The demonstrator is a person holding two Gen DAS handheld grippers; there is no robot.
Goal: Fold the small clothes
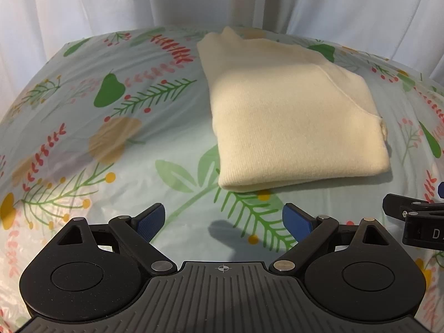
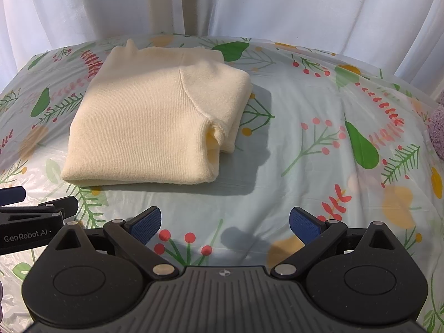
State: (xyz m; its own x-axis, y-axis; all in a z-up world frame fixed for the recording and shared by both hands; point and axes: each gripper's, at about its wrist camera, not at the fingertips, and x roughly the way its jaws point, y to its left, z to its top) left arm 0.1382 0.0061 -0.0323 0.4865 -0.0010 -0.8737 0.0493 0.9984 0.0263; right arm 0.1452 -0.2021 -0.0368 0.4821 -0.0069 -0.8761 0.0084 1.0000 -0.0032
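A cream knit sweater (image 1: 291, 119) lies folded into a compact stack on the floral tablecloth (image 1: 111, 138); it also shows in the right wrist view (image 2: 147, 127). My left gripper (image 1: 223, 223) is open and empty, hovering above the cloth just in front of the sweater's near fold. My right gripper (image 2: 225, 224) is open and empty, in front of and to the right of the sweater. Each gripper shows at the other view's edge: the right one (image 1: 416, 216), the left one (image 2: 33, 213).
White curtains (image 2: 249, 5) hang behind the table. A purple fuzzy object (image 2: 437, 127) sits at the table's right edge. The tablecloth (image 2: 333, 138) is plastic with leaf and berry prints.
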